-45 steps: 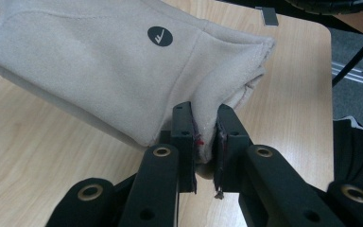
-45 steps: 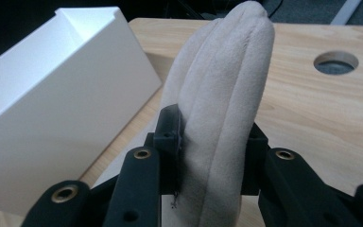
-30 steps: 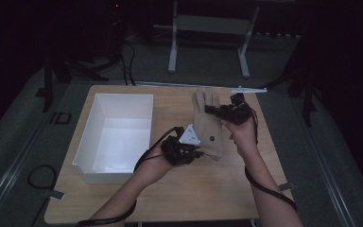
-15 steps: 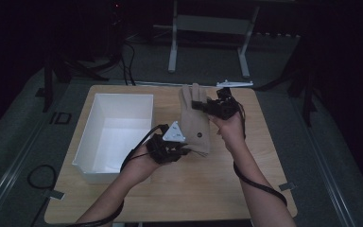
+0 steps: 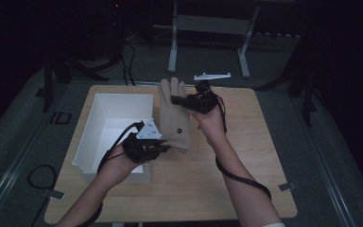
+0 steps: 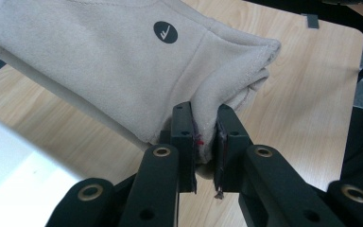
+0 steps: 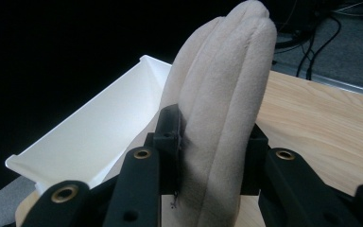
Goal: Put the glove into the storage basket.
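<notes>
**Both jaws clamped on the beige glove beside the white bin**

Pinching hard, the left gripper [image 6: 204, 163] has its jaws nearly together on the bunched cuff of the beige glove [image 5: 174, 120], the fabric squeezed into a fold between the pads. The right gripper [image 7: 212, 142] holds the glove's finger end, its jaws set wider around the stacked fingers. Between the two grips the glove is stretched out flat above the wooden table [image 5: 260, 156], just to the right of the white bin [image 5: 118, 106], its cuff end close to the bin's near right corner. A small round dark label [image 6: 165, 32] sits on the glove near the cuff. The left hand [image 5: 118, 163] lies over the bin's near right edge.
</notes>
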The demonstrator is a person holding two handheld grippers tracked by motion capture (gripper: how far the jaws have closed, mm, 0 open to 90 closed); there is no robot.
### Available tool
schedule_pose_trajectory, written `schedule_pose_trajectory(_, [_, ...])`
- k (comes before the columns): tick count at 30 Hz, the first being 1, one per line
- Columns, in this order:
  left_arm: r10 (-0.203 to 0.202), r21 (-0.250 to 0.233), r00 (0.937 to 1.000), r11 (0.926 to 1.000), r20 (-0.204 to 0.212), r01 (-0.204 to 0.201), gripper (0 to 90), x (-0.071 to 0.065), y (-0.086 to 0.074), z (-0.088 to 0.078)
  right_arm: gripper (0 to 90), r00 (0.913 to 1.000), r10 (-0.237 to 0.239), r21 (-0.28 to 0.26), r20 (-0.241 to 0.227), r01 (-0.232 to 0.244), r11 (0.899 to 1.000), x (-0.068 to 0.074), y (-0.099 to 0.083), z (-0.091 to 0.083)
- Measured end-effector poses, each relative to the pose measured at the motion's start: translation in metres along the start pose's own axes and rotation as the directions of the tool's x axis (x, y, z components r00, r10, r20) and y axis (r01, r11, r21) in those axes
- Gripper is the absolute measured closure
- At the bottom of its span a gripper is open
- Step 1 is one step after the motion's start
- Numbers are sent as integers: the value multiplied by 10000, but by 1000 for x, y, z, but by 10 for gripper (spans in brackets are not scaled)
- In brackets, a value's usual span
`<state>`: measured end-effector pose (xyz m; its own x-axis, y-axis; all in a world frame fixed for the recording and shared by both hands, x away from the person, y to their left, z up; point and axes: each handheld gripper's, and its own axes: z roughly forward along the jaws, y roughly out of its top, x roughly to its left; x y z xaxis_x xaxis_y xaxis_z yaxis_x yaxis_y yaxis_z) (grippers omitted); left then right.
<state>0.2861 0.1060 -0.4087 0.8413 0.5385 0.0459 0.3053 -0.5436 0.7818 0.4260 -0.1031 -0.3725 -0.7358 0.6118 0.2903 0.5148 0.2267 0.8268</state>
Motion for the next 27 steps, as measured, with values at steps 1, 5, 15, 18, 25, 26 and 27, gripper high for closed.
schedule_pose_trajectory(1, [0, 0, 10000, 10000, 0, 0, 815, 0, 0, 0, 686, 10000, 0, 0, 0, 0, 10000, 0, 0, 0])
schedule_pose_trajectory(5, [-71, -55, 9998, 10000, -163, 70, 815, 5, -9, -9, 686, 9999, -91, 47, -134, 92, 9999, 11, 5, 13])
schedule_pose_trajectory(15, [-330, -128, 9980, 9994, -545, 323, 815, 18, -31, -32, 685, 9987, -395, 184, -313, 401, 9990, 36, 17, 43])
schedule_pose_trajectory(18, [-457, 86, 9968, 9989, -649, 464, 815, 24, -41, -38, 685, 9978, -489, 293, -451, 503, 9983, 48, 18, 58])
schedule_pose_trajectory(25, [-837, 246, 9920, 9960, -943, 864, 815, 31, -63, -53, 685, 9953, -531, 468, -806, 570, 9973, 68, 20, 84])
schedule_pose_trajectory(26, [-867, 274, 9910, 9956, -1019, 899, 815, 32, -66, -55, 685, 9953, -531, 468, -806, 570, 9973, 68, 20, 84])
schedule_pose_trajectory(27, [-963, 283, 9897, 9946, -1056, 998, 815, 33, -70, -58, 685, 9942, -584, 536, -899, 634, 9966, 73, 20, 93])
